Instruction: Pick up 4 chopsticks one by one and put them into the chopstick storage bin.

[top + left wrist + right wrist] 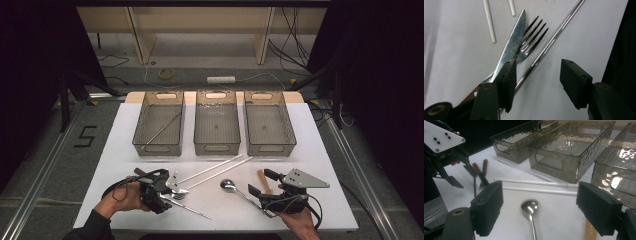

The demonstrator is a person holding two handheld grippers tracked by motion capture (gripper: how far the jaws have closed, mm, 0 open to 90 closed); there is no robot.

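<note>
On the white worktop (125, 150), the left tool (537, 75) stood half open over a crossed knife (511, 46), fork (531, 40) and steel rod (549, 45), gripping nothing. Advised: centre on the rod alone, clear of the knife, before closing. The right tool (544, 207) hung open above the spoon (530, 207).

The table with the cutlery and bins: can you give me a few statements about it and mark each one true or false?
1. Three bins stand in a row at the far side of the table. True.
2. The middle bin holds a metal rod. False: the rod lies in the left bin.
3. The spoon lies between the right gripper's open jaws, untouched. True.
4. The left gripper is clamped on the fork. False: its jaws are open over the cutlery.
5. The knife lies partly over the fork. True.
</note>
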